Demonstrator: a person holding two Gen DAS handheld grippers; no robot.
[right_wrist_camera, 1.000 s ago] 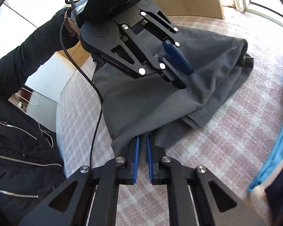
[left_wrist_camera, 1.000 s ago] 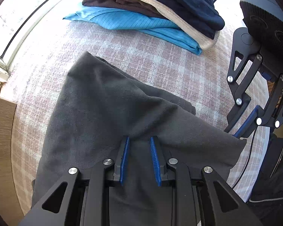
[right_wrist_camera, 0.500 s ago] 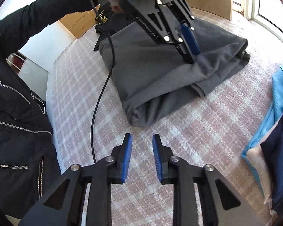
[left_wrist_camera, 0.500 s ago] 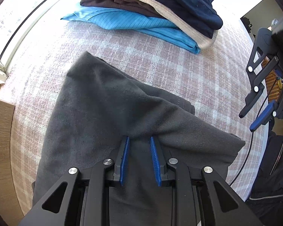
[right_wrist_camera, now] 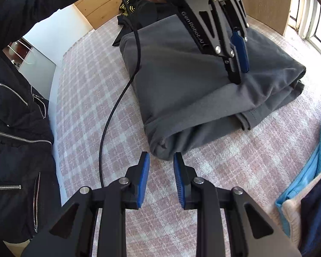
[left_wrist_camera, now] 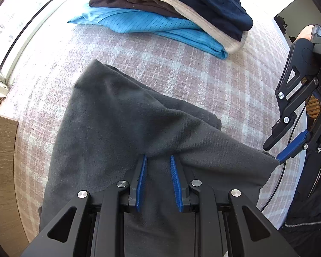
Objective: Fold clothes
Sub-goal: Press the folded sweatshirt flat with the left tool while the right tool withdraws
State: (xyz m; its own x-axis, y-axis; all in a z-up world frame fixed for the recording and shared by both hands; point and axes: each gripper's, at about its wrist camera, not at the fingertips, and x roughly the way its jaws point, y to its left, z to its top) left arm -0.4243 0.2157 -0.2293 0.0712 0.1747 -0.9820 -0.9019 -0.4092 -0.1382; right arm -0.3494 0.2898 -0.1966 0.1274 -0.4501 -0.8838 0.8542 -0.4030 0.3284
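A dark grey garment (left_wrist_camera: 122, 128) lies folded on the pink plaid bed cover (left_wrist_camera: 182, 68); it also shows in the right wrist view (right_wrist_camera: 192, 90). My left gripper (left_wrist_camera: 157, 160) is open, its fingers pressing down on the top of the garment, and it shows from above in the right wrist view (right_wrist_camera: 238, 68). My right gripper (right_wrist_camera: 161, 160) is open and empty, just short of the garment's near folded corner. It shows at the right edge of the left wrist view (left_wrist_camera: 284, 150).
A stack of folded clothes, blue (left_wrist_camera: 160, 27), brown, beige and navy, lies at the far side of the bed; its edge shows in the right wrist view (right_wrist_camera: 306, 184). A black garment (right_wrist_camera: 139, 10) lies beyond the grey one. A wooden board (left_wrist_camera: 2, 171) and a window border the bed.
My right gripper let go of the garment's corner, opened and pulled back, then came close to the corner again. The left gripper stayed pressed on the garment.
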